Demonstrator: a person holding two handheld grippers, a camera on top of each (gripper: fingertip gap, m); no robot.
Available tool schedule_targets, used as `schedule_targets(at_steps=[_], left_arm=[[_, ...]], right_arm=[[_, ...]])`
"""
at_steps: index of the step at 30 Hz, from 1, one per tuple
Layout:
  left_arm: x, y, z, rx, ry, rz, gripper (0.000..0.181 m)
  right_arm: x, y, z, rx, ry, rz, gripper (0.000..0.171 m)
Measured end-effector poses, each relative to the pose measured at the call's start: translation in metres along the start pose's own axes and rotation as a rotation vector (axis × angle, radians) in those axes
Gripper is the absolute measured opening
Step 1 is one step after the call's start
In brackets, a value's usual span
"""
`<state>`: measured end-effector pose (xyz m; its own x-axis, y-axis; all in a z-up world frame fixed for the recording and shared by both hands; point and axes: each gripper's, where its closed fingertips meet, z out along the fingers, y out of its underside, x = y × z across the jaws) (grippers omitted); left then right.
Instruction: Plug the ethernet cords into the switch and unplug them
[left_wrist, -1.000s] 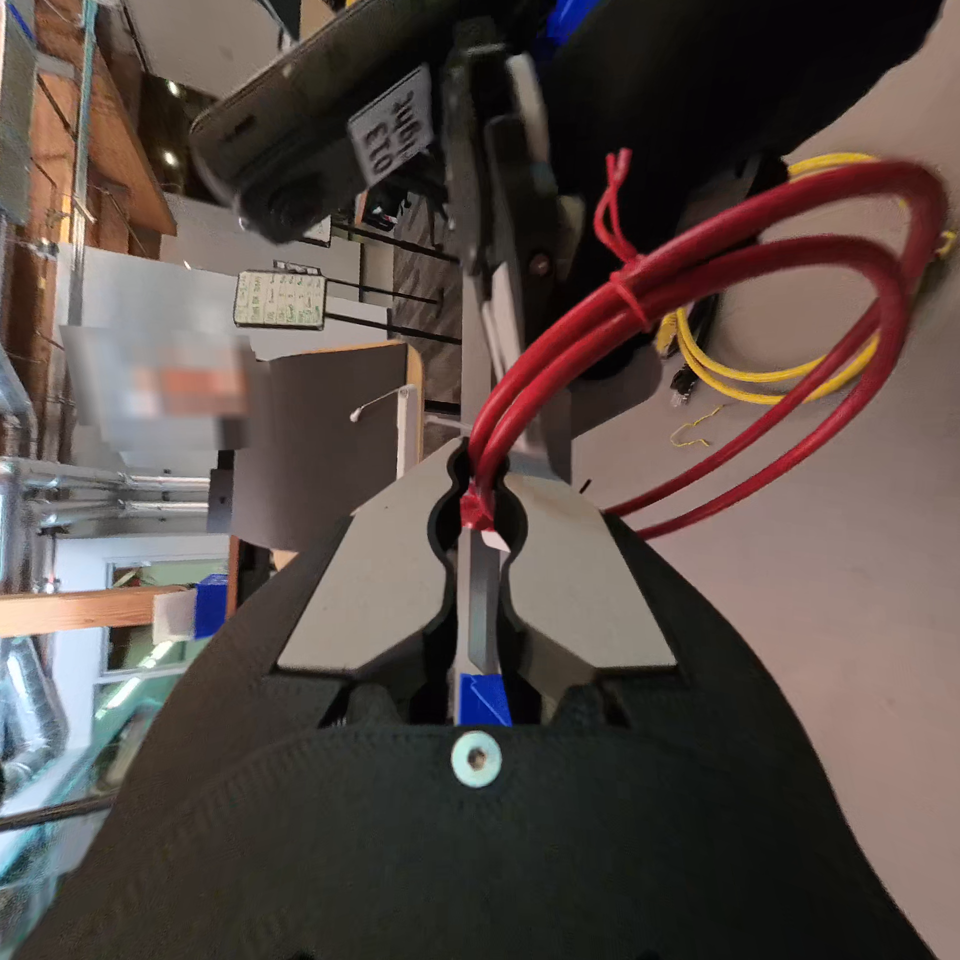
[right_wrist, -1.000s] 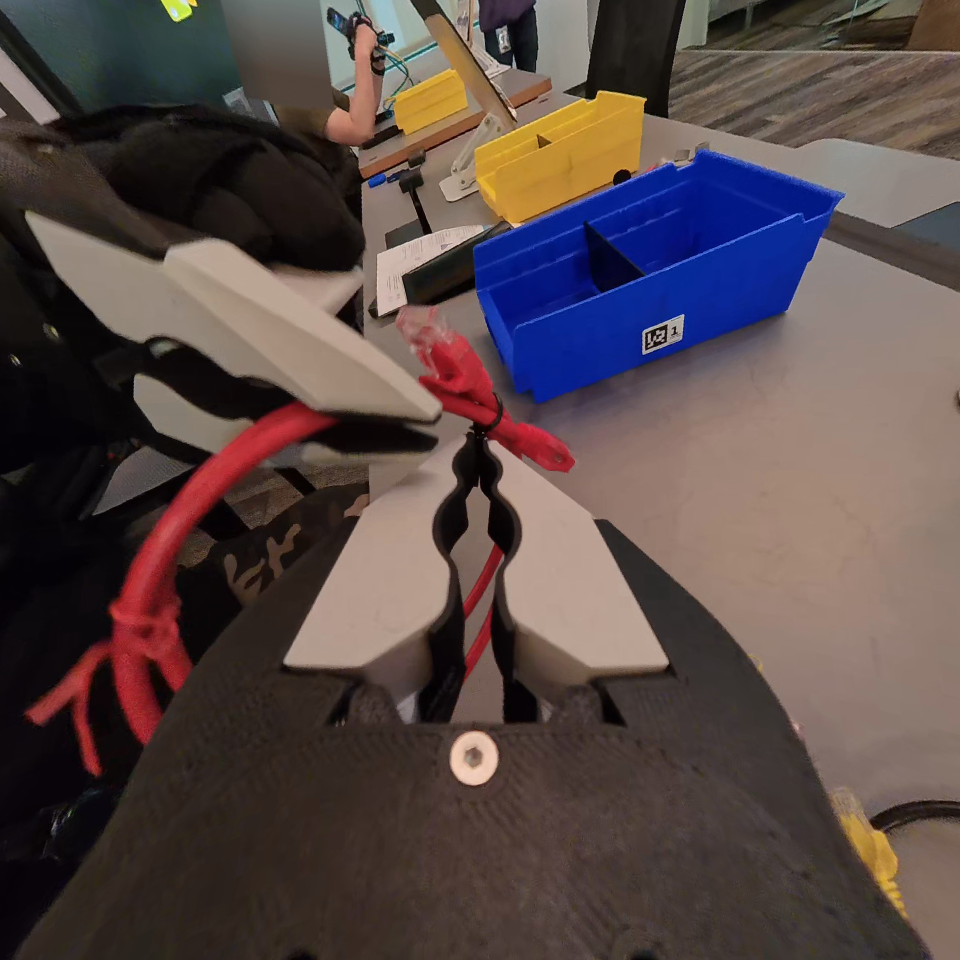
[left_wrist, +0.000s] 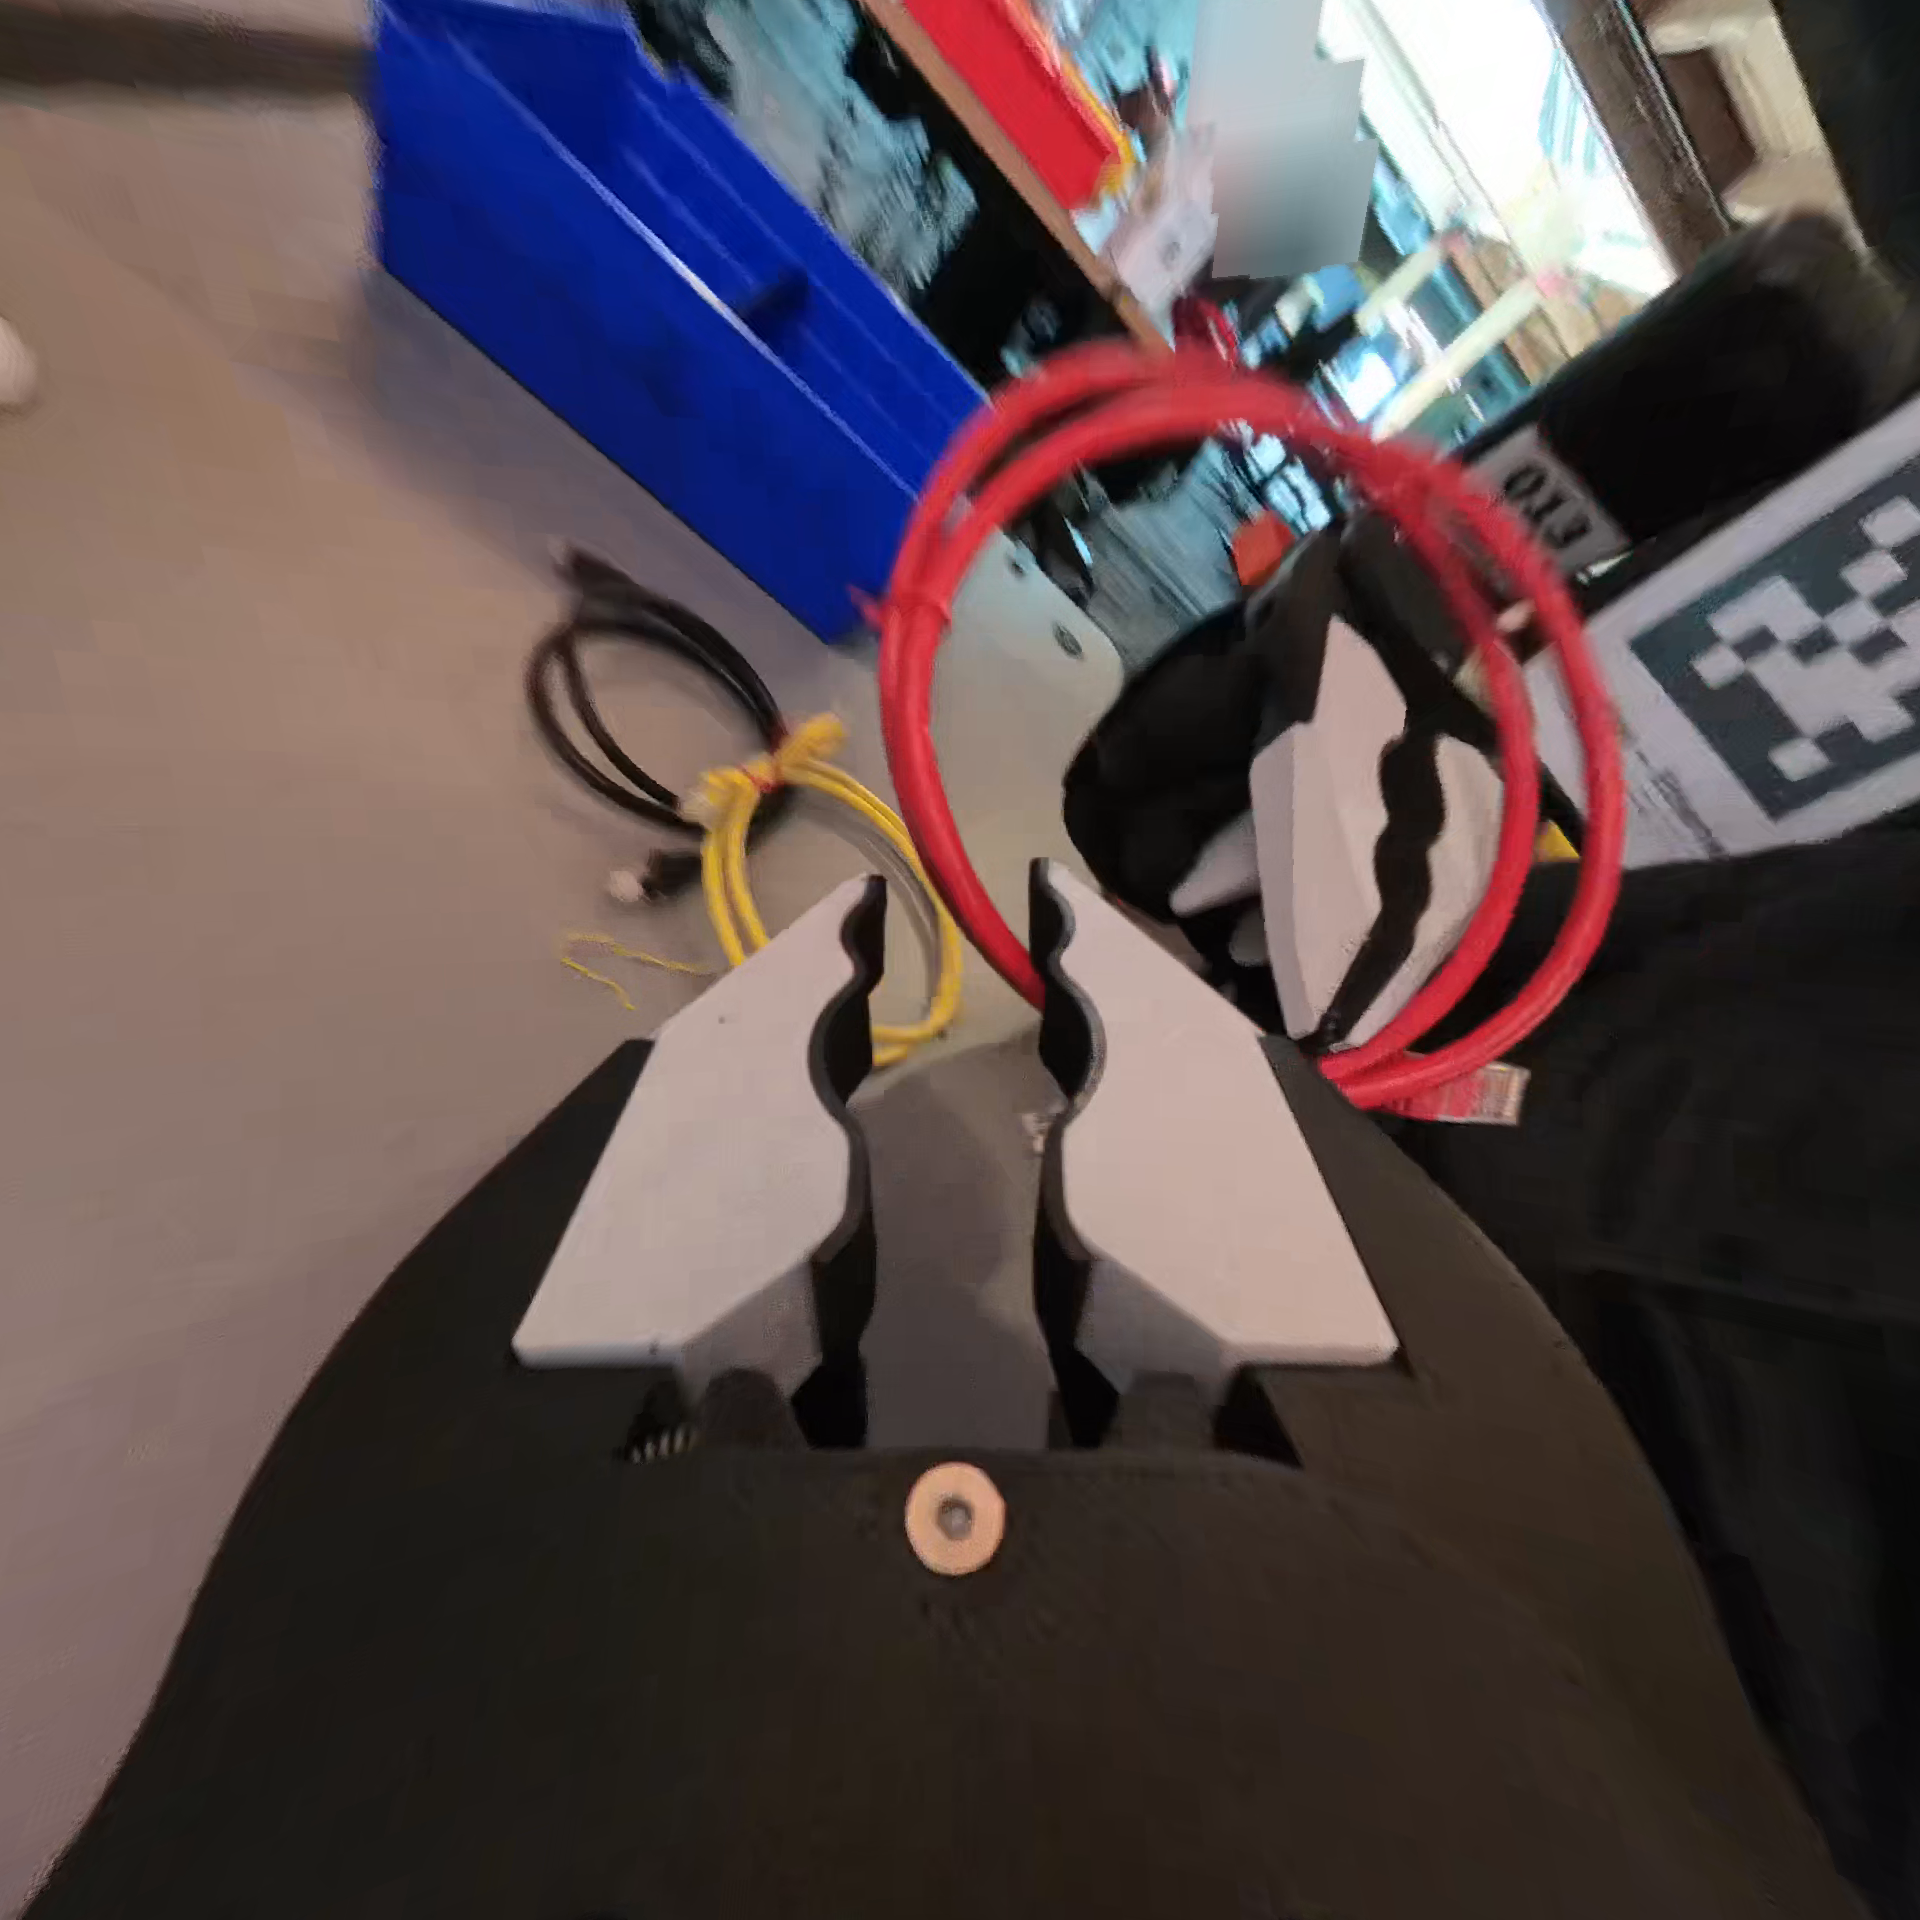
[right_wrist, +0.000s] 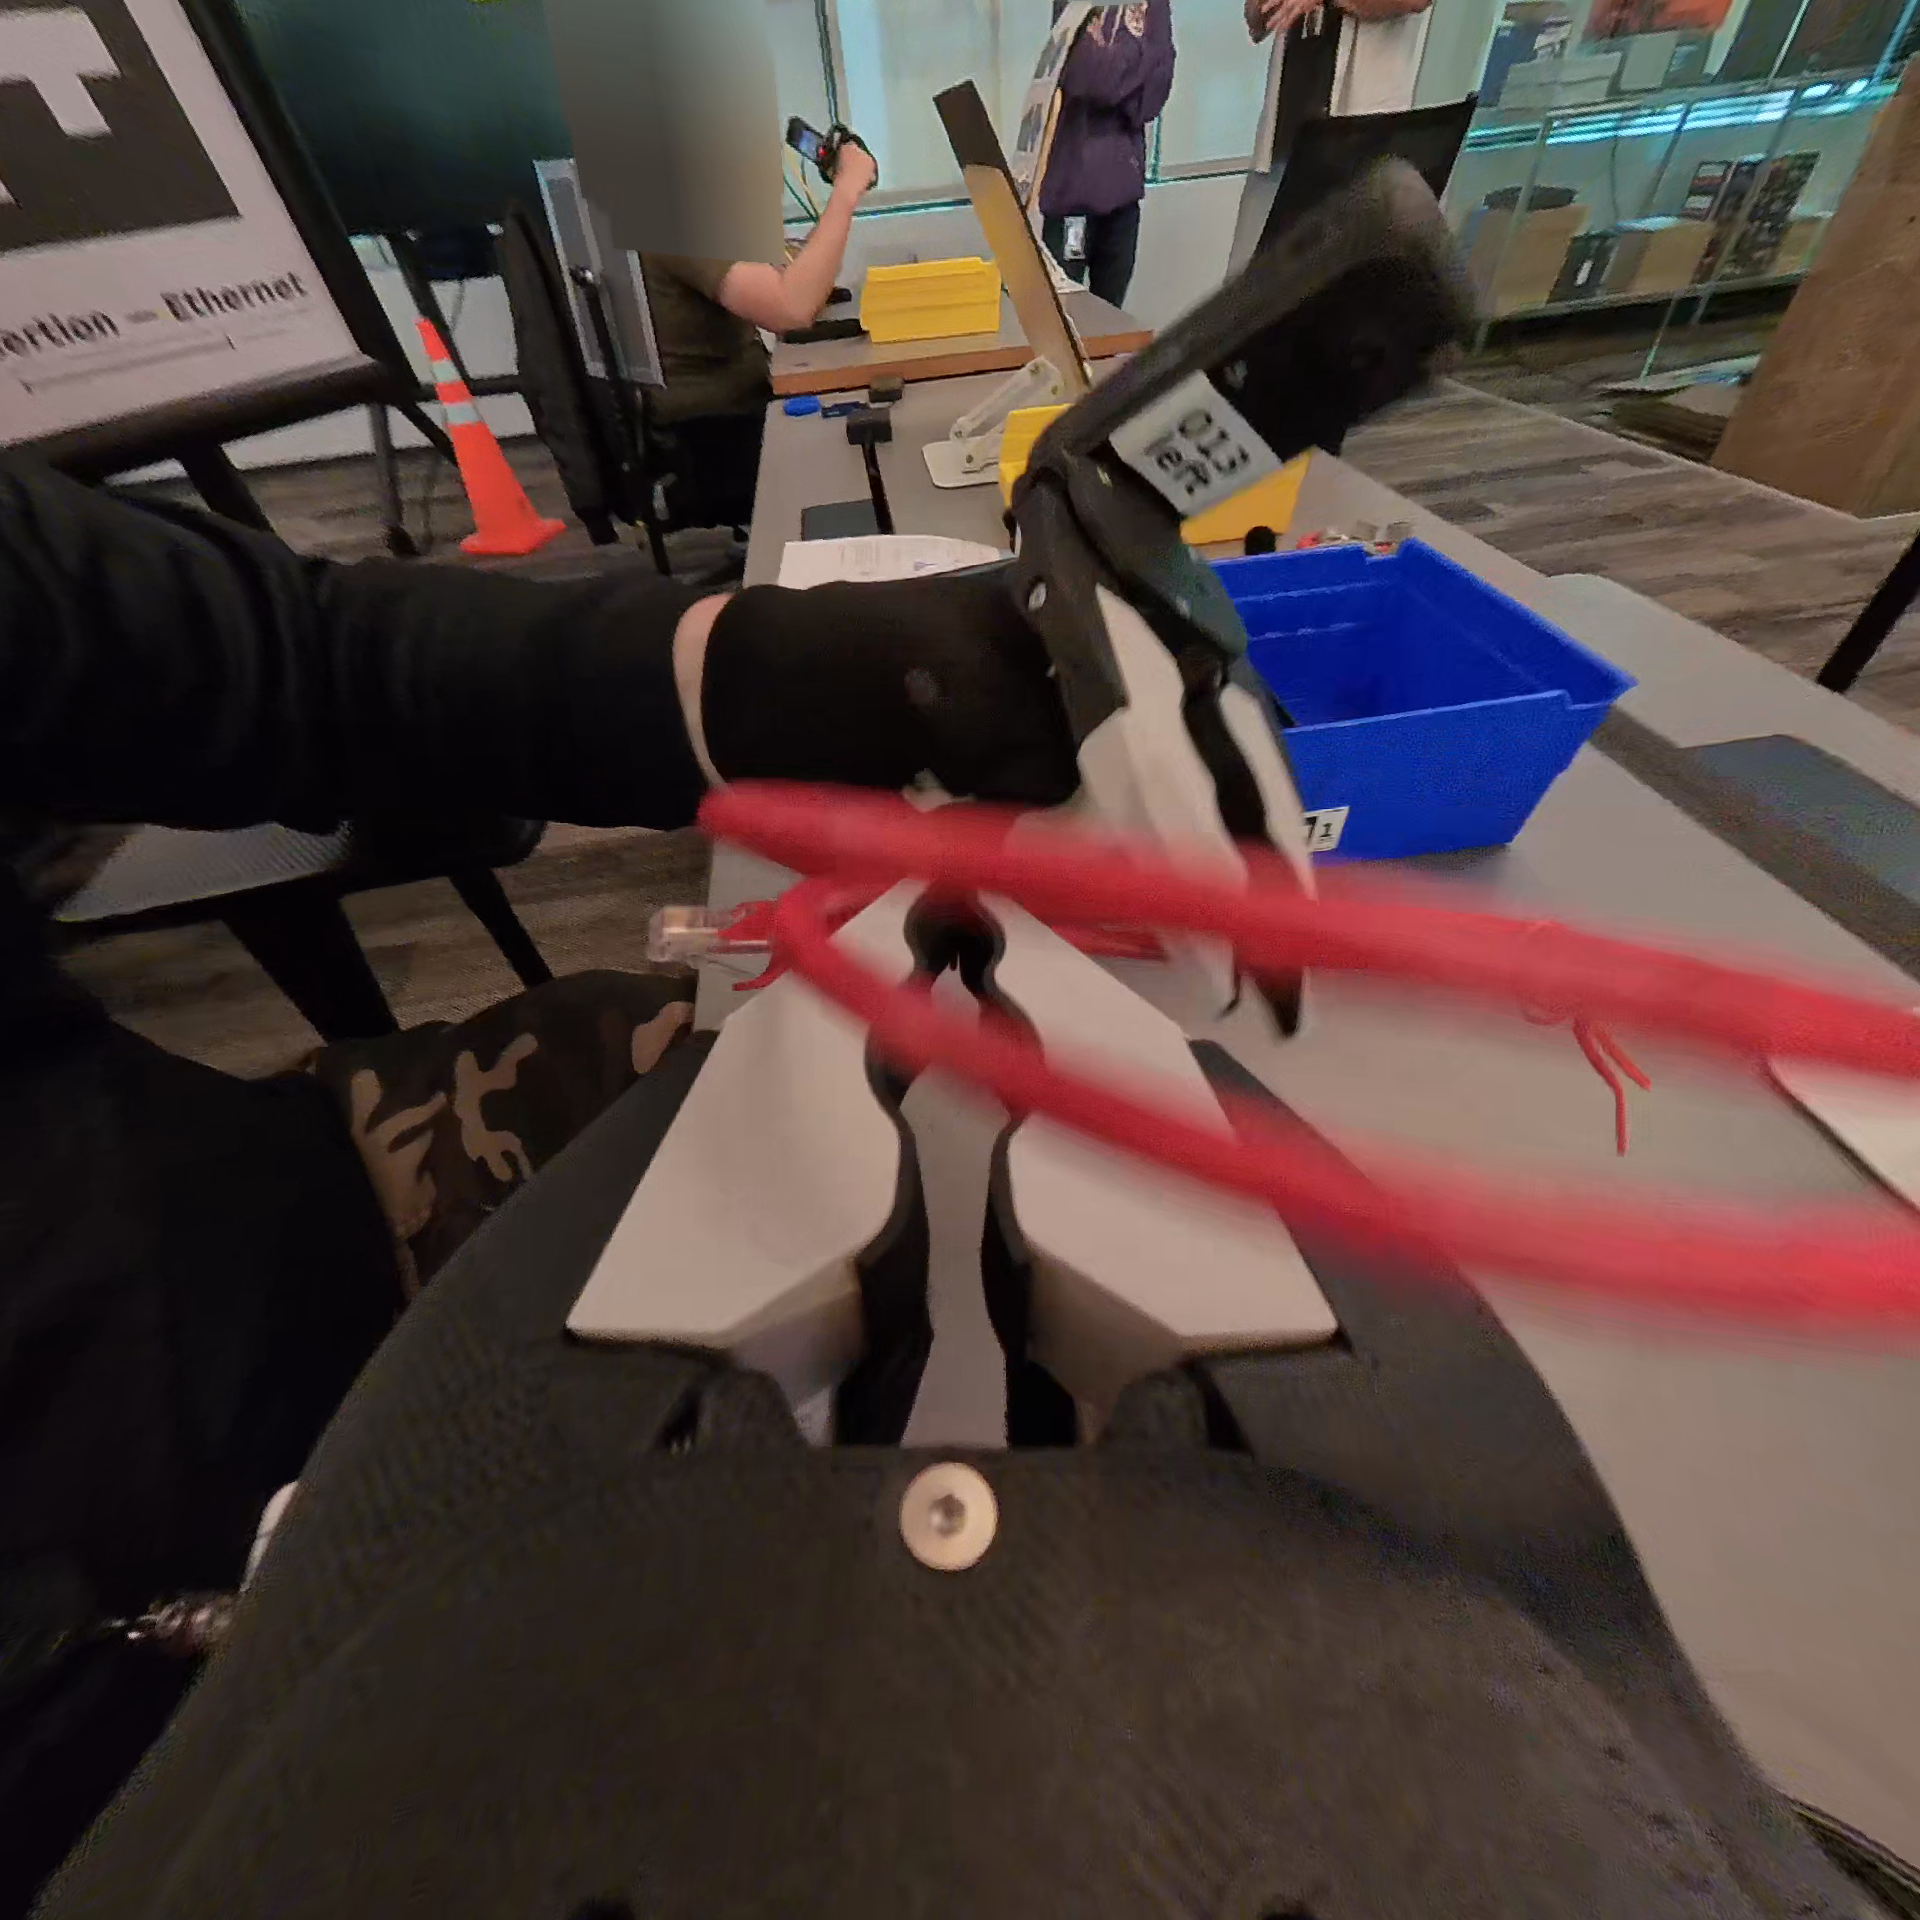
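Note:
A coiled red ethernet cord (left_wrist: 1226, 416) hangs in a loop above the grey table (left_wrist: 208, 727). My right gripper (right_wrist: 948, 940) is shut on the cord (right_wrist: 1299, 925) near its tips, and a clear plug (right_wrist: 691, 928) sticks out to the left. It also shows in the left wrist view (left_wrist: 1349, 1016), with a plug (left_wrist: 1475, 1093) beside it. My left gripper (left_wrist: 958, 883) is open and empty, and the cord passes just behind its right finger. It shows in the right wrist view (right_wrist: 1286, 951), close beyond the cord. No switch is in view.
A yellow cord coil (left_wrist: 821, 831) and a black cord coil (left_wrist: 613, 707) lie on the table. A blue bin (right_wrist: 1455, 727) stands farther back. A board with a black-and-white marker (left_wrist: 1787, 665) stands at the side. People and a second table are behind. The grippers' ends are close to 7 cm from one another.
My left gripper has let go of the red cord, opened and swung round to face the table. My right gripper keeps the cord, and the coil has swung across in front of it.

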<state>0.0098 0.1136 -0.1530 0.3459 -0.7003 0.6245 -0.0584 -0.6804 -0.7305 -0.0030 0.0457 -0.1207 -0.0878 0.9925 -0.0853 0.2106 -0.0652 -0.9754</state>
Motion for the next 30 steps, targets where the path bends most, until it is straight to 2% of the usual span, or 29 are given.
schedule_targets(at_steps=[3,6,11,14,17,20,25,28,30], left_arm=[[-0.01,-0.014,-0.022,0.053,-0.101,0.061,0.027],[-0.014,-0.02,-0.041,0.009,-0.309,0.288,0.032],[0.046,-0.013,-0.045,-0.071,-0.413,0.74,0.046],[0.082,-0.003,-0.034,-0.149,-0.534,1.081,0.046],[0.107,0.011,-0.014,-0.319,-0.64,1.46,0.045],[0.114,0.022,0.0,-0.504,-0.653,1.671,0.038],[0.11,0.027,0.004,-0.831,-0.578,1.875,0.043],[0.1,0.046,-0.001,-1.083,-0.489,1.937,0.046],[0.091,0.058,-0.005,-1.227,-0.46,1.99,0.048]], right_arm=[[0.002,0.0,-0.002,0.01,-0.011,0.034,0.0],[0.006,0.003,-0.003,0.004,-0.01,0.068,0.0],[0.019,0.013,-0.004,-0.003,-0.008,0.174,0.0],[0.022,0.02,-0.001,-0.025,-0.007,0.197,0.0],[0.018,0.024,0.004,-0.055,-0.023,0.2,0.0],[0.012,0.031,0.007,-0.109,-0.036,0.178,0.0],[-0.005,0.045,0.014,-0.211,-0.104,0.159,0.0],[-0.018,0.053,0.019,-0.261,-0.161,0.145,0.004],[-0.024,0.058,0.022,-0.298,-0.19,0.131,0.0]])
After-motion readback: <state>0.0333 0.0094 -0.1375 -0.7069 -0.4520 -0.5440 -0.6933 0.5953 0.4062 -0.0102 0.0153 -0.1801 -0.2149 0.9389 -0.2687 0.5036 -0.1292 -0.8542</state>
